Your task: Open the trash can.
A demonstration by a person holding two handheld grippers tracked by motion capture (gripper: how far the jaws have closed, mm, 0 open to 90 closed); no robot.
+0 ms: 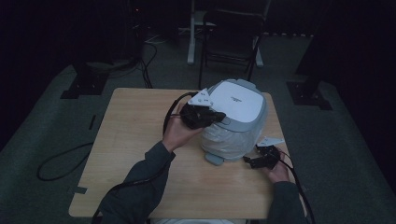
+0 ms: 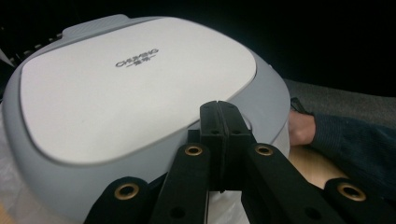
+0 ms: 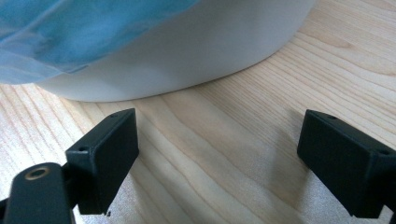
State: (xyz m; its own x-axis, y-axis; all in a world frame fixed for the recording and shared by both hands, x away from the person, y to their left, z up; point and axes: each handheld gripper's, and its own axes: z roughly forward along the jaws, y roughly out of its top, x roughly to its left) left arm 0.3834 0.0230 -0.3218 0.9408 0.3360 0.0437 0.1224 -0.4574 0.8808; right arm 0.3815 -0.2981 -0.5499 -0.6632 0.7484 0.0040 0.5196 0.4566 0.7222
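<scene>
A rice cooker (image 1: pixel 236 123) with a white lid (image 2: pixel 135 79) and grey rim stands on the wooden table (image 1: pixel 135 144), right of centre. Clear plastic (image 1: pixel 224 137) wraps its body. My left gripper (image 1: pixel 219 116) sits at the near-left edge of the lid, its jaws pressed flat together with nothing between them; in the left gripper view, my left gripper (image 2: pixel 218 105) has its tips over the grey rim. My right gripper (image 1: pixel 251 161) lies low on the table by the cooker's near-right base. In the right gripper view, my right gripper (image 3: pixel 217 140) is open over bare wood, short of the cooker's white base (image 3: pixel 196 46).
Bluish plastic film (image 3: pixel 70 32) hangs over the cooker's side. A grey tab (image 1: pixel 215 159) sticks out at the cooker's near foot. A dark chair (image 1: pixel 231 32) stands beyond the table, and cables (image 1: pixel 60 161) lie on the floor at left.
</scene>
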